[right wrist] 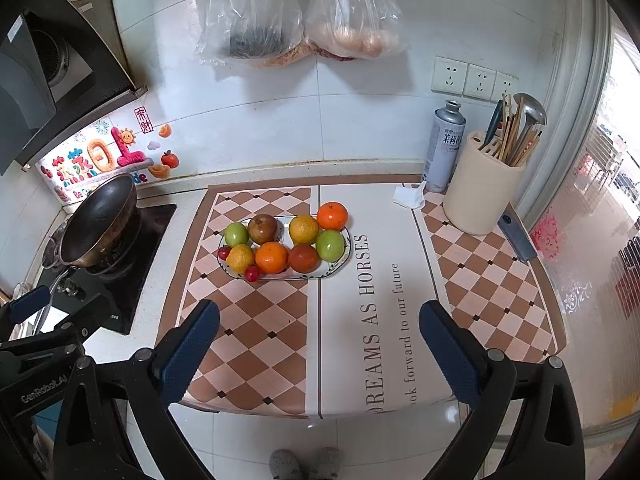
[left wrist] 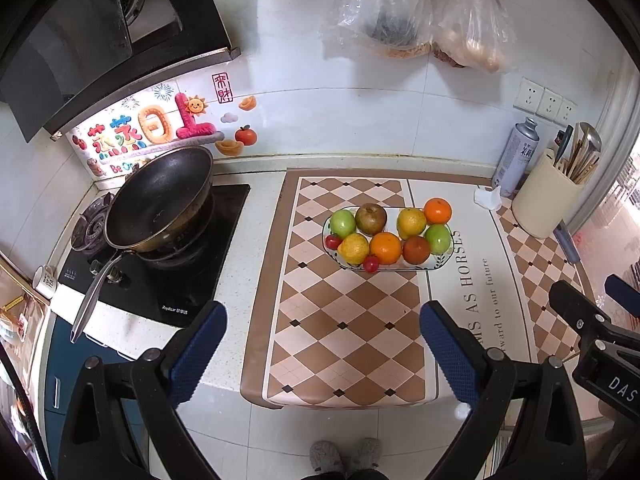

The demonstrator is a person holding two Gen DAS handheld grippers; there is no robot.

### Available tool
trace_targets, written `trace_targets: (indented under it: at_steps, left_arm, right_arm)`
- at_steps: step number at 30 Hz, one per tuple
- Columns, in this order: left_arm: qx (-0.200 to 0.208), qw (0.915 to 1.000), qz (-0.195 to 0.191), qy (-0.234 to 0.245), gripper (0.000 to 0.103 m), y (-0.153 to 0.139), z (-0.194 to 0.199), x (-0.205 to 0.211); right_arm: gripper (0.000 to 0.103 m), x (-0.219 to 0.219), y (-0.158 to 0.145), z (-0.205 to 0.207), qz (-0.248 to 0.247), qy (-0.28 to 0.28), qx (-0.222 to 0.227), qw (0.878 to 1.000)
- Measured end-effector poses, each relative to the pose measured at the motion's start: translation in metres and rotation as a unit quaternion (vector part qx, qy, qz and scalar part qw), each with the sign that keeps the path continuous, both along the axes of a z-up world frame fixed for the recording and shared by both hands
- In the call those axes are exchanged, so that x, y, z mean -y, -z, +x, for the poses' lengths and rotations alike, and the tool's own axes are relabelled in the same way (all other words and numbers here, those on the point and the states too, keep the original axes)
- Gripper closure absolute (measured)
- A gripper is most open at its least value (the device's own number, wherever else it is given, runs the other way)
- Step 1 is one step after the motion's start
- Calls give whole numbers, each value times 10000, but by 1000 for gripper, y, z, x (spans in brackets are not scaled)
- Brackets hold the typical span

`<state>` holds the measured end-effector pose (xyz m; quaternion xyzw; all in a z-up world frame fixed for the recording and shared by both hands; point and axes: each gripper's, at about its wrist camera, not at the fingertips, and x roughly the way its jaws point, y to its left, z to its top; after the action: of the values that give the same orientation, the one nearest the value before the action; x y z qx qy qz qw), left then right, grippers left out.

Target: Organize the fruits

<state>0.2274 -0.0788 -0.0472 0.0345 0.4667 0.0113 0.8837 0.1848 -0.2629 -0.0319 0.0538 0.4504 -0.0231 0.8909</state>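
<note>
An oval white plate (left wrist: 444, 258) (right wrist: 340, 264) sits on the checkered mat, filled with fruit: oranges (left wrist: 385, 248) (right wrist: 271, 257), green apples (left wrist: 343, 223) (right wrist: 330, 245), yellow citrus (left wrist: 353, 249) (right wrist: 304, 229), a brown pear (left wrist: 371, 219) (right wrist: 262, 229) and small red fruits (left wrist: 371, 264) (right wrist: 252, 273). My left gripper (left wrist: 322, 320) is open over the mat's near part, well short of the plate, nothing between its blue pads. My right gripper (right wrist: 320, 318) is likewise open and empty, to the right of the left one, which shows at the left edge (right wrist: 32, 308).
A black wok (left wrist: 160, 204) (right wrist: 100, 228) stands on the stove at left. A spray can (right wrist: 444, 144), a cream utensil holder (right wrist: 480, 184), a crumpled tissue (right wrist: 410, 196) and a knife (right wrist: 516, 236) sit at the back right. Plastic bags (right wrist: 296, 12) hang on the wall above. Slippered feet (right wrist: 304, 464) stand below the counter edge.
</note>
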Motion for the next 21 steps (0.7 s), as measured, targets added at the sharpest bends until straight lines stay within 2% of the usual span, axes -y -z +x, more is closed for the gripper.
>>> trace_targets:
  at_steps: [21]
  left_arm:
    - [59, 10000, -14, -36, 0, -2, -2, 0]
  right_arm:
    - [1, 2, -1, -2, -21, -4, 5, 10000]
